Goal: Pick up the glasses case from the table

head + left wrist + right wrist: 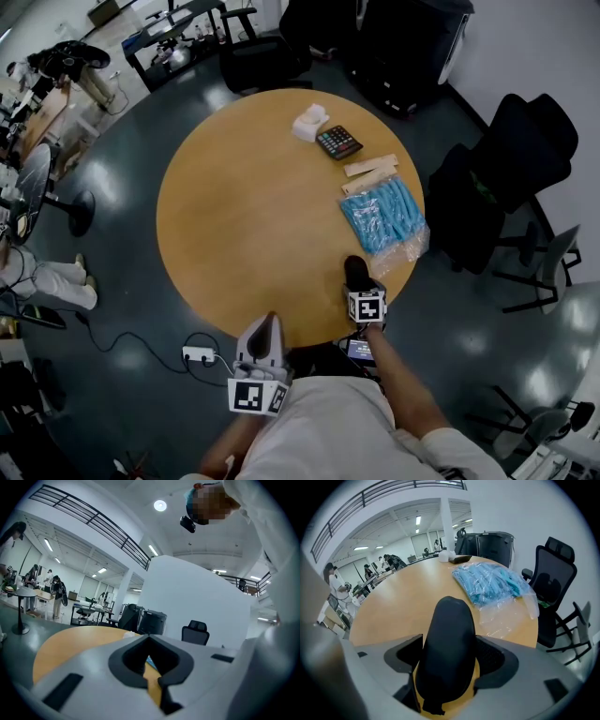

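Right gripper (360,284): jaws wide, tilted steeply down over the near edge of the round tan wooden surface (253,216). The black, rounded, oblong glasses case (449,639) lies flat on the surface right between them, long axis along the jaws, its far end sticking out past the tips. It nearly fills the gap. I see a sliver of space on the left side and no squeeze yet, so I read this as straddling, not gripping. Straddling makes sense: the pads line up on the case's long sides, so closing should catch it square. Next is close and lift; the risk I'd guess is the smooth shell slipping out if the pads bite too near the end.

Left gripper (150,667): jaws together, nothing between them. It sits roughly level at the surface edge, to the left of the right jaws and well clear of the case. Looks parked, out of the way.

Beyond the right jaws and off to their right: a clear plastic bag of blue folded items (492,585). It's near the case but not touching, so no obstruction. Farther ahead: pale flat wooden strips (370,167), then a black calculator (338,142), then a small white box (309,123). All are far from the jaws.
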The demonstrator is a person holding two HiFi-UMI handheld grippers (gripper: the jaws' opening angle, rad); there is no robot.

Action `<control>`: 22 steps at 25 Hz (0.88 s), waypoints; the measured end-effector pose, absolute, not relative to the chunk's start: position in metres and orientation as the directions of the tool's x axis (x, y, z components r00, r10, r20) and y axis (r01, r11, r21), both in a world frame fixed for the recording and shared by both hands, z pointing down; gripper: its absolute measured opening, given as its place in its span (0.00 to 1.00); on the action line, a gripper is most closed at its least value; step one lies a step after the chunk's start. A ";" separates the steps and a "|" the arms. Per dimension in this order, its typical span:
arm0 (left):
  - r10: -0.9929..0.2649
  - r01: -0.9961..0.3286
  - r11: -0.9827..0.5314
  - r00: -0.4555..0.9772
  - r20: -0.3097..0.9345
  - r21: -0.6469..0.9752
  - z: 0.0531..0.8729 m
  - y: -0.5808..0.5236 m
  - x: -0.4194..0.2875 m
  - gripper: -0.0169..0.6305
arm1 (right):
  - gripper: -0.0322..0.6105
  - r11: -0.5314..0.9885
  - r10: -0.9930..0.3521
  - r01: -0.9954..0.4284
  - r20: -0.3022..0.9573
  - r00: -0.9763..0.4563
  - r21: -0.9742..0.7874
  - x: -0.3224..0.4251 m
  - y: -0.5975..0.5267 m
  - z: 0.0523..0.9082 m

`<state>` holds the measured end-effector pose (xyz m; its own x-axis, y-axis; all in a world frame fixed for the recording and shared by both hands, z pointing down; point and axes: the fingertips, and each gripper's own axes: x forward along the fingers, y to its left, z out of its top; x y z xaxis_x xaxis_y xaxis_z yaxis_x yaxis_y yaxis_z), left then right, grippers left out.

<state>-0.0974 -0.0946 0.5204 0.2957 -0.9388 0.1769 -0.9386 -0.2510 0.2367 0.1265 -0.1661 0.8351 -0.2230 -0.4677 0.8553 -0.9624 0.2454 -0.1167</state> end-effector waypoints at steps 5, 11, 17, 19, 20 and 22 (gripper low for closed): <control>-0.941 -0.941 -0.236 0.284 0.186 0.241 0.524 -0.093 -0.099 0.03 | 0.57 0.249 -0.425 -0.959 0.874 -0.234 -0.136 0.125 -0.165 0.841; -0.942 -0.942 -0.236 0.282 0.181 0.239 0.523 -0.089 -0.095 0.03 | 0.57 0.263 -0.401 -0.959 0.893 -0.205 -0.102 0.127 -0.166 0.840; -0.946 -0.942 -0.246 0.284 0.153 0.229 0.515 -0.086 -0.095 0.03 | 0.57 0.309 -0.558 -0.946 0.787 -0.264 -0.099 0.116 -0.182 0.786; -0.949 -0.941 -0.245 0.281 0.141 0.233 0.512 -0.087 -0.096 0.03 | 0.57 0.333 -0.618 -0.936 0.725 -0.305 -0.110 0.108 -0.189 0.758; -0.950 -0.941 -0.247 0.282 0.133 0.233 0.510 -0.087 -0.096 0.03 | 0.57 0.345 -0.646 -0.931 0.688 -0.330 -0.122 0.104 -0.192 0.742; -0.951 -0.939 -0.255 0.287 0.118 0.232 0.507 -0.087 -0.095 0.03 | 0.57 0.373 -0.701 -0.916 0.601 -0.384 -0.150 0.094 -0.194 0.706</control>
